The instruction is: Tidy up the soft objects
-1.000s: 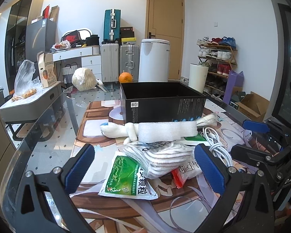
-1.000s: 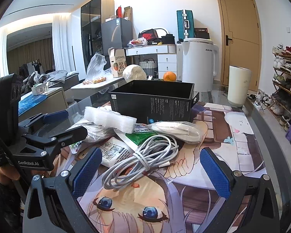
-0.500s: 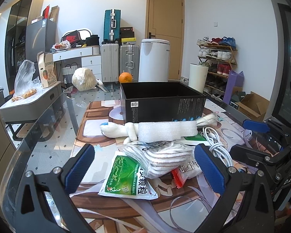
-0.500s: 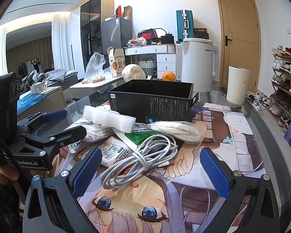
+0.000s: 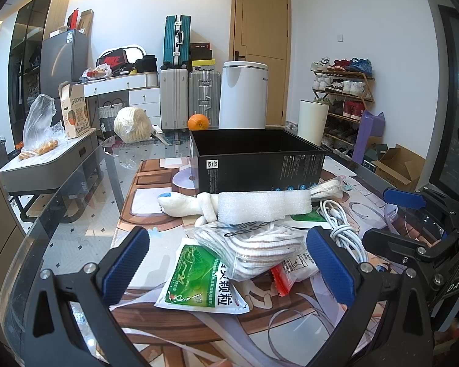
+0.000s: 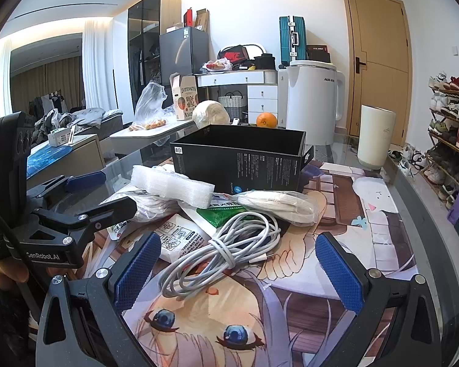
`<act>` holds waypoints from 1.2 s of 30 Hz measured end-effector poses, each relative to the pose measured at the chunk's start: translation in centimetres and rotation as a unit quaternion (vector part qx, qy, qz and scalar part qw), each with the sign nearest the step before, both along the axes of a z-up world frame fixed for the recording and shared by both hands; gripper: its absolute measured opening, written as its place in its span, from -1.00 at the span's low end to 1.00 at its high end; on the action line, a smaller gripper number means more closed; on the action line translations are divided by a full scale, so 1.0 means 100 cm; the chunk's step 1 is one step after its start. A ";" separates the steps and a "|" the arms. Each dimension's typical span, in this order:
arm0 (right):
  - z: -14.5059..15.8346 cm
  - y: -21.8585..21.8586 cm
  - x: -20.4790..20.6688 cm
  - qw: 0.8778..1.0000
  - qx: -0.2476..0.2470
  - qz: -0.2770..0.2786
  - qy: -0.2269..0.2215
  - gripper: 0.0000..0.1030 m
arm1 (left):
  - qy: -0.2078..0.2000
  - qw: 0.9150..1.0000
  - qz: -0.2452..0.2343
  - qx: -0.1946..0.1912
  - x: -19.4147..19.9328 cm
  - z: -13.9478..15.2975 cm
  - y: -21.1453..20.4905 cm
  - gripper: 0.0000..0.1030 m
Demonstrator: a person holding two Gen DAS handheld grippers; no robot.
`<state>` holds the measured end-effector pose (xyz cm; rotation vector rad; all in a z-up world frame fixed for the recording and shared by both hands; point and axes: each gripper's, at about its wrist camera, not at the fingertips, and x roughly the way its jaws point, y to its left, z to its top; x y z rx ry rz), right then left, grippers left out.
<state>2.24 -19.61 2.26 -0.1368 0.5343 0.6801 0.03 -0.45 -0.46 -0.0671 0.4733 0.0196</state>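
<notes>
A pile of soft things lies on the printed mat in front of an open black box [image 5: 257, 159], also in the right wrist view [image 6: 238, 159]. It holds a white foam sheet [image 5: 263, 206], a white stuffed toy [image 5: 183, 206], bagged socks [image 5: 251, 247], a green sachet [image 5: 199, 281], a bagged white cloth [image 6: 278, 206] and a coiled white cable [image 6: 226, 253]. My left gripper [image 5: 228, 264] is open and empty, just short of the socks. My right gripper [image 6: 237, 270] is open and empty, its fingers on either side of the cable.
An orange [image 5: 198, 121] sits behind the box. The glass table edge [image 5: 76, 189] runs along the left. A white bin [image 6: 373, 136], a shoe rack [image 5: 342, 91] and suitcases [image 5: 174, 98] stand beyond the table.
</notes>
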 end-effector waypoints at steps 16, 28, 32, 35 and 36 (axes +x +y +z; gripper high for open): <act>0.001 -0.001 0.004 1.000 -0.009 -0.005 0.011 0.99 | 0.002 1.000 0.002 0.002 -0.002 0.000 0.000 1.00; 0.004 -0.005 0.022 0.997 -0.003 -0.034 0.076 0.99 | 0.006 1.000 0.010 -0.001 0.001 0.006 0.002 1.00; 0.003 0.002 0.020 0.996 -0.018 -0.028 0.087 0.99 | 0.005 1.000 0.015 -0.006 0.002 0.011 0.004 1.00; 0.001 0.005 0.022 0.994 -0.021 -0.035 0.101 0.99 | 0.006 1.000 0.025 -0.012 0.003 0.014 0.008 1.00; 0.001 0.006 0.022 0.994 -0.022 -0.039 0.102 0.99 | 0.006 0.999 0.029 -0.012 0.004 0.015 0.009 1.00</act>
